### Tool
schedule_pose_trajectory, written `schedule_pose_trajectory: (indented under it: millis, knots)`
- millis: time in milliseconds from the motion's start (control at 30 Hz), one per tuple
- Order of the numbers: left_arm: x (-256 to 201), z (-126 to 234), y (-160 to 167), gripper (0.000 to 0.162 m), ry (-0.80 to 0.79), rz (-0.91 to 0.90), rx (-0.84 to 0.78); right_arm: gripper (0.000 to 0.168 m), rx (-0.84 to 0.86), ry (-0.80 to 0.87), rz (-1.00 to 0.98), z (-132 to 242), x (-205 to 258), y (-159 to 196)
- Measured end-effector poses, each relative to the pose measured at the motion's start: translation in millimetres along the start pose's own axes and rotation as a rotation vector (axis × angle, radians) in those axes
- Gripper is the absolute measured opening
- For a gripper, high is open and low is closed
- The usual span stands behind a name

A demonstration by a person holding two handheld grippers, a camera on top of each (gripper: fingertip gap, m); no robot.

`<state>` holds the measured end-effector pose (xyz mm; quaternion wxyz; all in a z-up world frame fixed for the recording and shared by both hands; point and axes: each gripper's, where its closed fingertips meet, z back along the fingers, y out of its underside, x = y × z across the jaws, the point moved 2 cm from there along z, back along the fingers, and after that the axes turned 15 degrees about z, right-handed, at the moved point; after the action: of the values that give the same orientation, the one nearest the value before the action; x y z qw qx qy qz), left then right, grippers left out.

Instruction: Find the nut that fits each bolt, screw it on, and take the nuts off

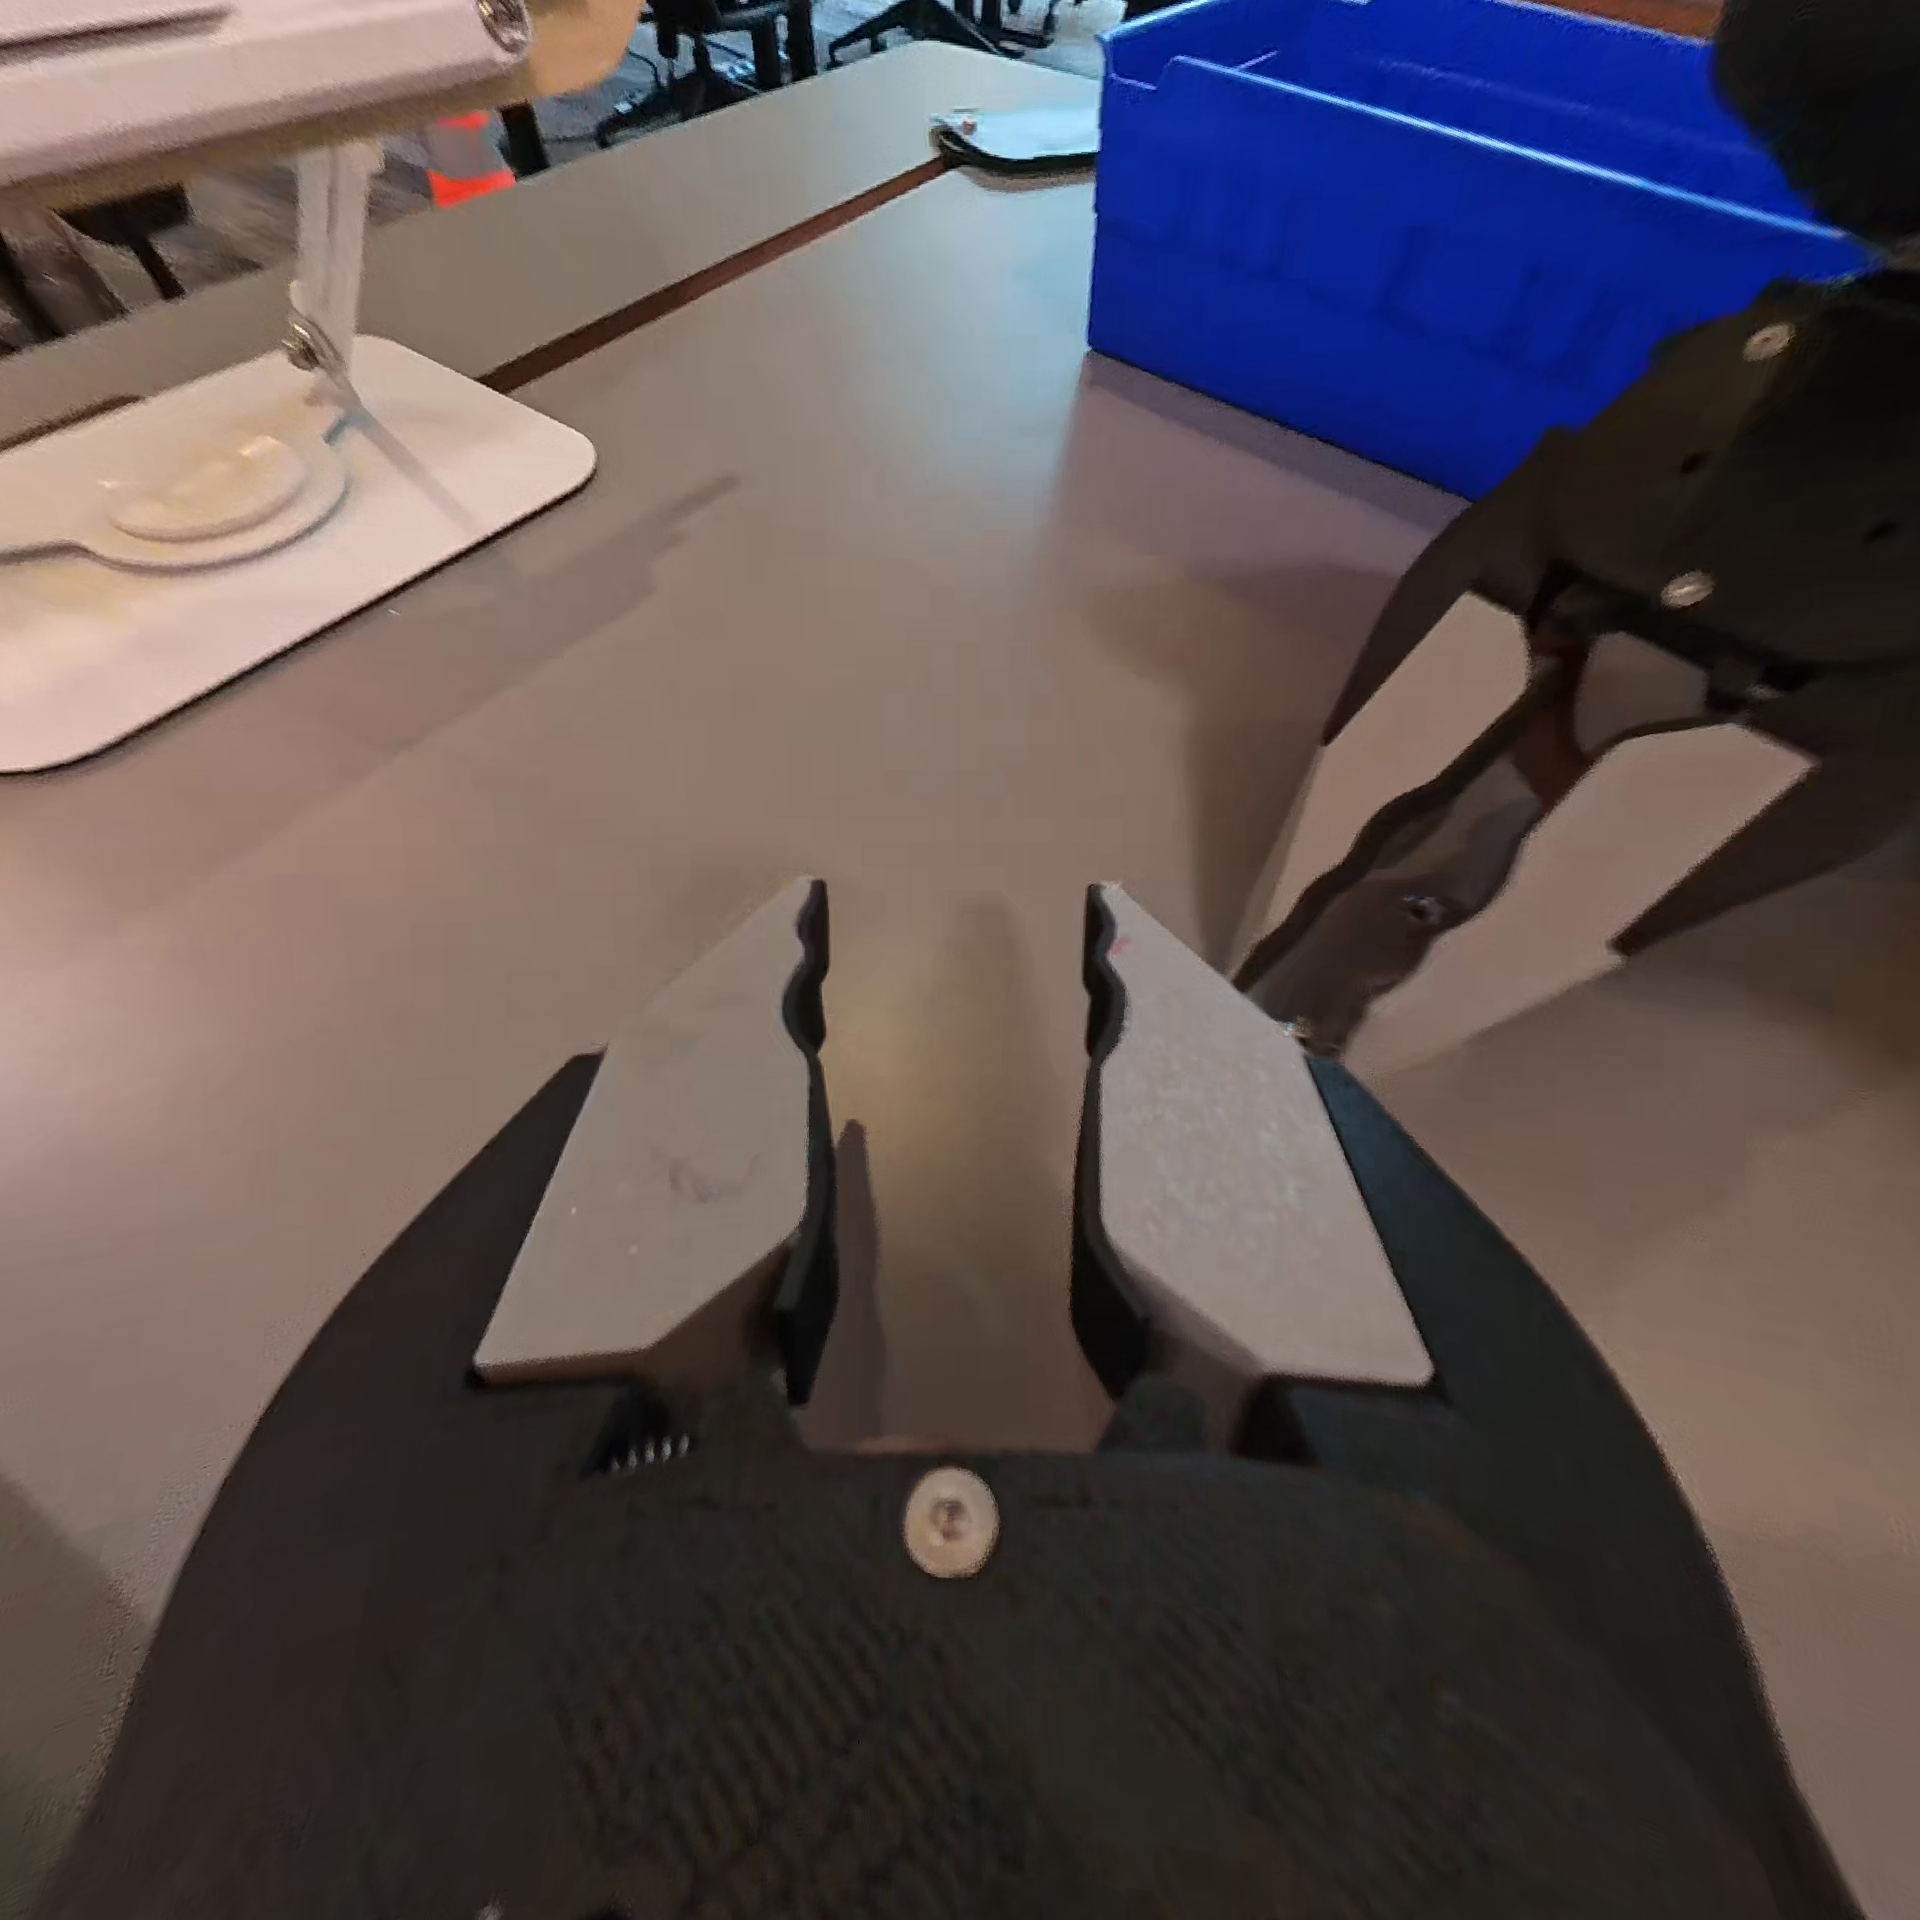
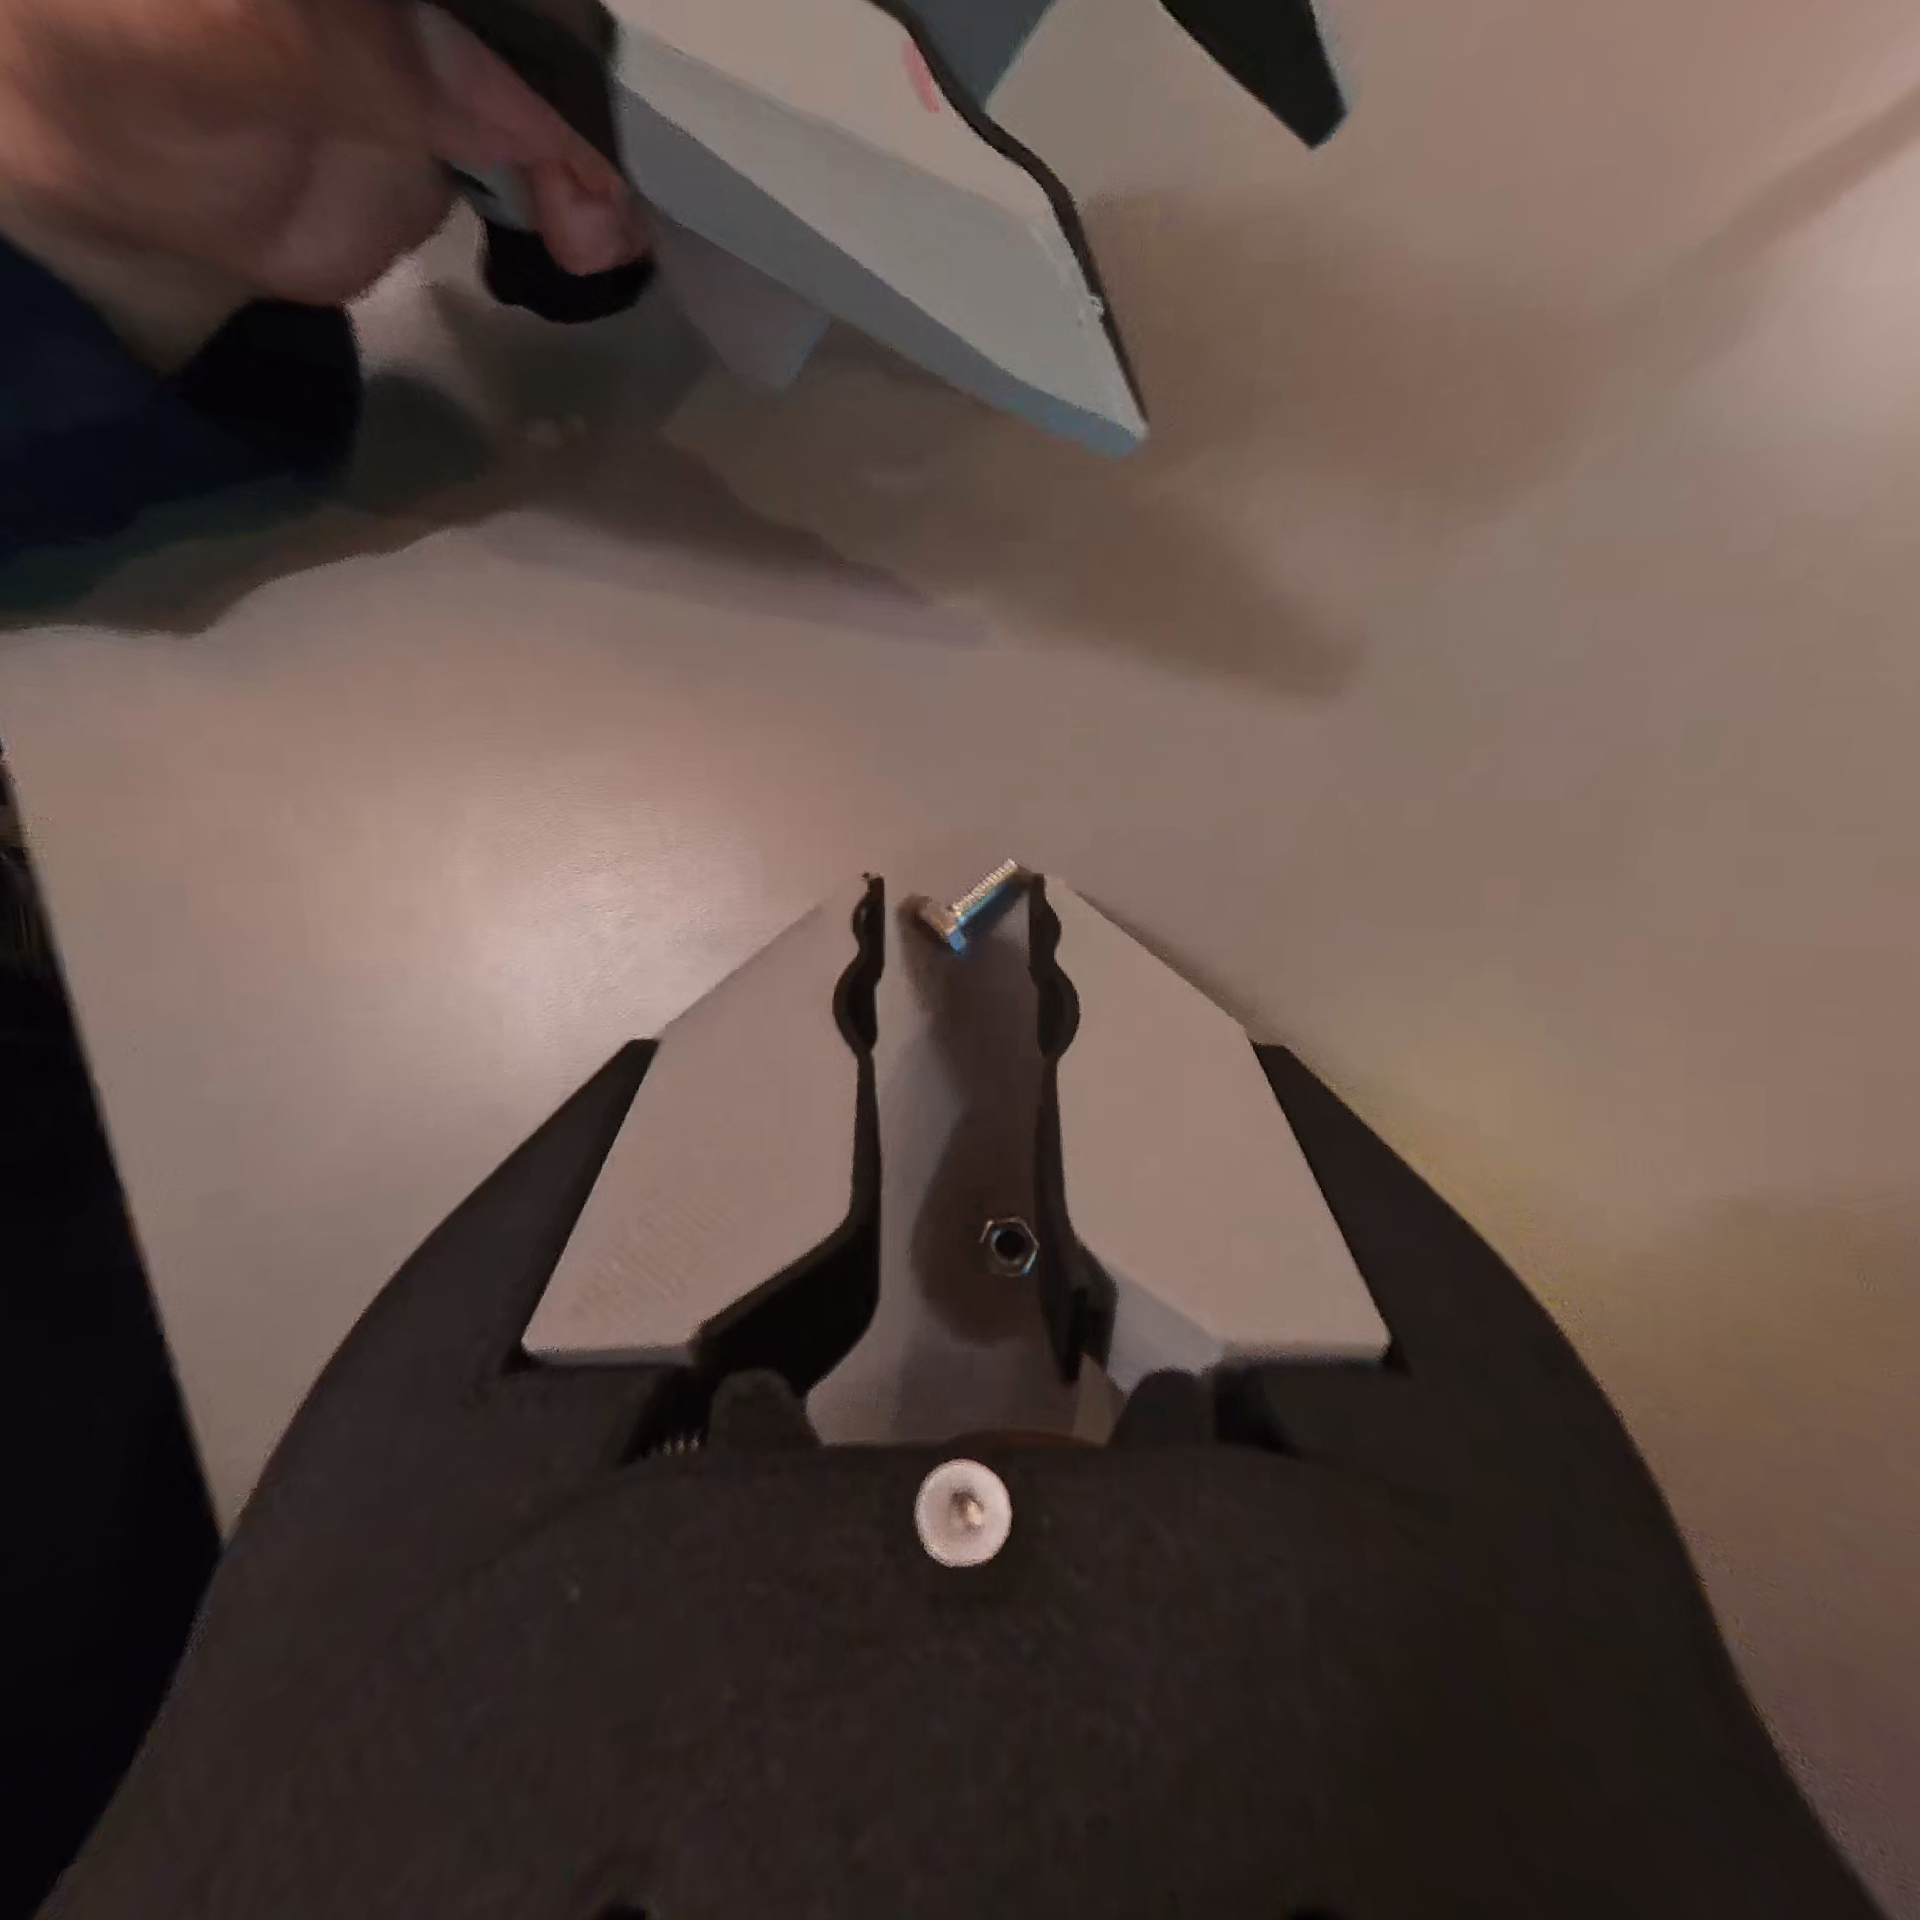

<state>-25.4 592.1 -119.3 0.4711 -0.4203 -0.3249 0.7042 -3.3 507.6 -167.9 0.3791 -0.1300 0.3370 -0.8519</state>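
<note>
In the right wrist view a small silver bolt (image 2: 971,911) lies on the table between the tips of my right gripper (image 2: 956,894), which is open and points down at it. A dark hex nut (image 2: 1009,1245) lies on the table farther back between the fingers. My left gripper (image 1: 956,914) is open and empty above bare table. The right gripper also shows in the left wrist view (image 1: 1455,831) at the right, tips down on the table. The left gripper also shows in the right wrist view (image 2: 883,229) at the top, held by a hand (image 2: 260,156).
A blue plastic bin (image 1: 1403,239) stands at the far right of the grey table (image 1: 831,623). A white stand (image 1: 208,520) with a flat base stands at the far left. A dark sleeve (image 2: 104,468) is at the left of the right wrist view.
</note>
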Motion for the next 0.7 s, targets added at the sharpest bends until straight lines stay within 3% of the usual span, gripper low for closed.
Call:
schedule_pose_trajectory:
  millis: [100,267,367,467,700]
  knots:
    - [-2.4,0.7,2.1,0.046,0.013,0.031,0.017,0.003,0.036,0.035,0.023,0.1,-3.3,4.4]
    - [-11.1,-0.8,10.7,0.044,0.062,0.041,0.054,0.003,-0.023,0.091,0.079,7.2,-13.3,-0.8]
    - [-23.9,1.2,12.7,0.04,0.166,0.075,0.053,0.002,-0.236,0.124,0.107,37.1,-18.1,-27.5]
    - [-45.4,10.1,3.8,0.023,0.312,0.06,-0.015,0.003,-0.408,0.163,0.152,67.6,-17.5,-48.6]
    - [-81.8,32.8,-18.1,0.008,0.565,0.058,-0.175,0.003,-0.508,0.149,0.212,82.9,-3.1,-57.2]
